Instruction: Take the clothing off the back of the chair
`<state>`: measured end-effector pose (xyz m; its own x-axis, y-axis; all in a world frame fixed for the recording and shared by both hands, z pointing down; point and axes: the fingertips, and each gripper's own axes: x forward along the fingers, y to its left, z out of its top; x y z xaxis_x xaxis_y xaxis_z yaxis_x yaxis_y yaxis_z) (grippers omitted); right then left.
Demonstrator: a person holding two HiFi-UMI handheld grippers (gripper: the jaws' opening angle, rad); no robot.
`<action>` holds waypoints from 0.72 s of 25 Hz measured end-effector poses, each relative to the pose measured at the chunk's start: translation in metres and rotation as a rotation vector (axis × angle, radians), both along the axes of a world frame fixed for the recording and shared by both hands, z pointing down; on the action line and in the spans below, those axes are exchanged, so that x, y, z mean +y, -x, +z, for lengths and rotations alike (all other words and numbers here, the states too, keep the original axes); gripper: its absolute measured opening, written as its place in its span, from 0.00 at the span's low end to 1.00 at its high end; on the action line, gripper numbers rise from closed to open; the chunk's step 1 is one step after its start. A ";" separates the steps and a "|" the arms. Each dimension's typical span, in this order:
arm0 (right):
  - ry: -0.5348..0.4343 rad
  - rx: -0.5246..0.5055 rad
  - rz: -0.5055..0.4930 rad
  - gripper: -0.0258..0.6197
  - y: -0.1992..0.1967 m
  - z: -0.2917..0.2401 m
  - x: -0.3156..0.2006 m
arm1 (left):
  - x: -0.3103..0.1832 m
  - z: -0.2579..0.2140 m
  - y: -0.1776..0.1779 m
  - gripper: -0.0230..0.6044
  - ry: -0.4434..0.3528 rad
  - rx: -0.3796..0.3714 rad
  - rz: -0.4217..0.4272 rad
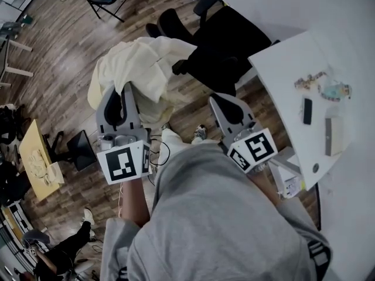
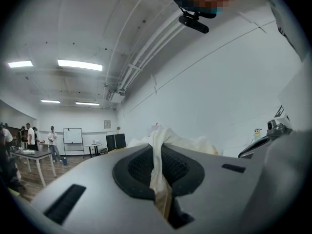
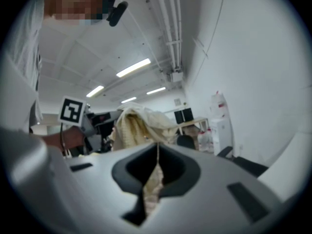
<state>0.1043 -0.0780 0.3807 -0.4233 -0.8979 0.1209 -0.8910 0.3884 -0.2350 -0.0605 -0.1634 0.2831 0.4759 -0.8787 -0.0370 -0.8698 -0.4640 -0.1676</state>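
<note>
Wood floor [image 1: 64,57] lay below. Both tools were clamped on the cream clothing [image 1: 146,63]: the left gripper [image 1: 117,92] on a thick fold, the right gripper [image 1: 225,101] on a thin strip. Its bulk hung bunched just ahead of the left, the nearer one, and ran right to the chair [image 1: 228,40] beyond; freeing it likely meant drawing left. Right stood a table [image 1: 287,75].

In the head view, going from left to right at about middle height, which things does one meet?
yellow tabletop → left hand-held gripper → right hand-held gripper → white table
</note>
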 end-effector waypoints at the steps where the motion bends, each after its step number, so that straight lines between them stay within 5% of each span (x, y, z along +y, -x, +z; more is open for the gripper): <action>1: 0.000 0.000 -0.008 0.09 0.002 0.000 -0.001 | 0.001 0.000 0.004 0.11 0.002 -0.001 -0.010; 18: -0.004 0.014 -0.134 0.09 0.047 -0.003 -0.019 | 0.017 0.012 0.068 0.11 0.018 -0.001 -0.161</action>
<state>0.0575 -0.0973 0.3774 -0.5381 -0.8338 0.1239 -0.8341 0.5055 -0.2209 -0.1280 -0.1467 0.2950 0.3287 -0.9442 -0.0203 -0.9331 -0.3214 -0.1612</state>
